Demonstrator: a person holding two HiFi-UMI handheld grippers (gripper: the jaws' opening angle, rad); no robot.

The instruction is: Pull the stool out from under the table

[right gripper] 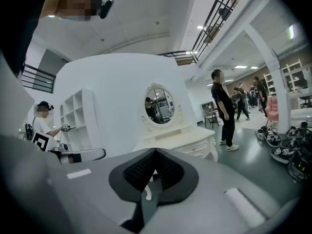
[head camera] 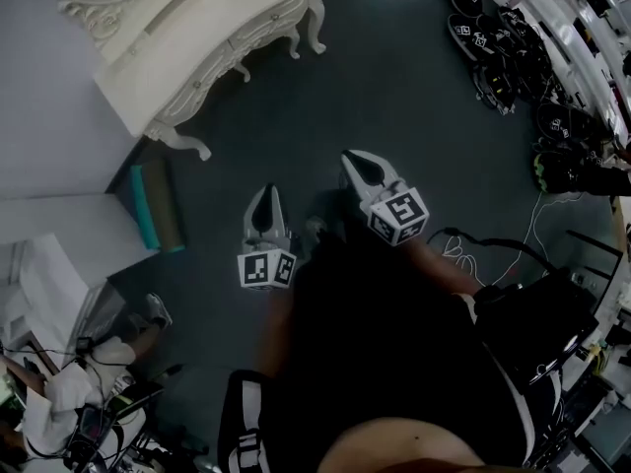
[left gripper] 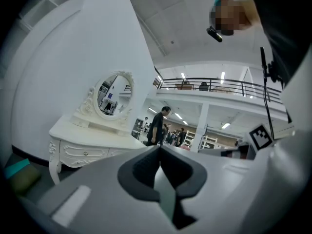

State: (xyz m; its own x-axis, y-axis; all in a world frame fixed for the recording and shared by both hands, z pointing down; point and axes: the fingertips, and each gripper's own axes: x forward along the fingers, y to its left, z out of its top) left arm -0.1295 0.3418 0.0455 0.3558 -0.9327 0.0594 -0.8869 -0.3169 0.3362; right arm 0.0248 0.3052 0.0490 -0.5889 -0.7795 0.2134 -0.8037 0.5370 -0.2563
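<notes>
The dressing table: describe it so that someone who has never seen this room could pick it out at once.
Find the big white wall; the dressing table stands against it on the dark floor. Unlike the plain shelves nearby, it has carved drawers, curled legs and an oval mirror on top.

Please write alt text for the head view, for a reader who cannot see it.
Seen from above, a person holds the left gripper and the right gripper, both shut and empty, over a dark floor. A white ornate dressing table stands ahead at upper left.
</notes>
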